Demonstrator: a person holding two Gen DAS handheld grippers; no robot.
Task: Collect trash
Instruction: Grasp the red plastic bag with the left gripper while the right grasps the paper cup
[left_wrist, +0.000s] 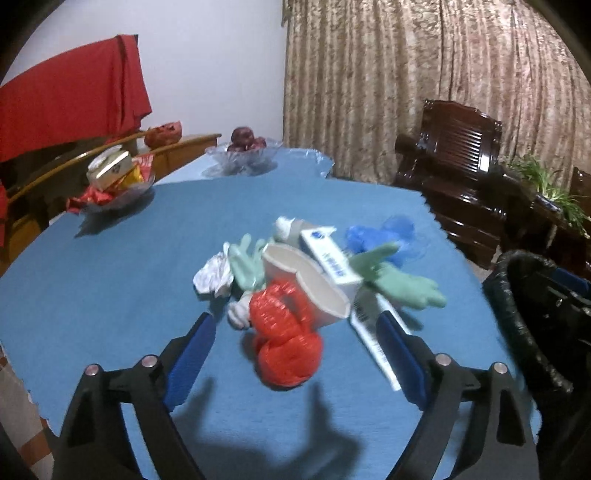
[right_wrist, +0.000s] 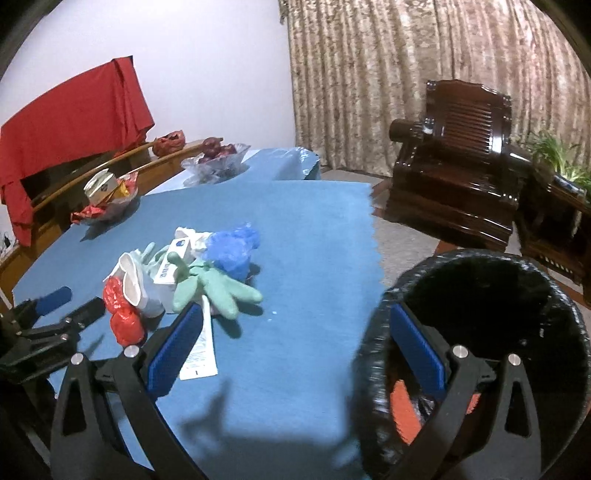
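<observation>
Trash pile (left_wrist: 306, 273) lies mid-tabletop (left_wrist: 110, 295) on blue cloth: red bag (left_wrist: 284, 343), paper cup (left_wrist: 310, 288), white box (left_wrist: 328, 258), green gloves (left_wrist: 402, 284), blue bag (left_wrist: 380, 236), crumpled paper (left_wrist: 214, 275). Left claw (left_wrist: 295, 332) stands wide apart, holding nothing; the red bag lies between its fingers, contact not discernible. Right claw (right_wrist: 295, 325) is likewise spread, empty, one finger over the black-lined bin (right_wrist: 554, 288) beside the tabletop, the pile to its left.
</observation>
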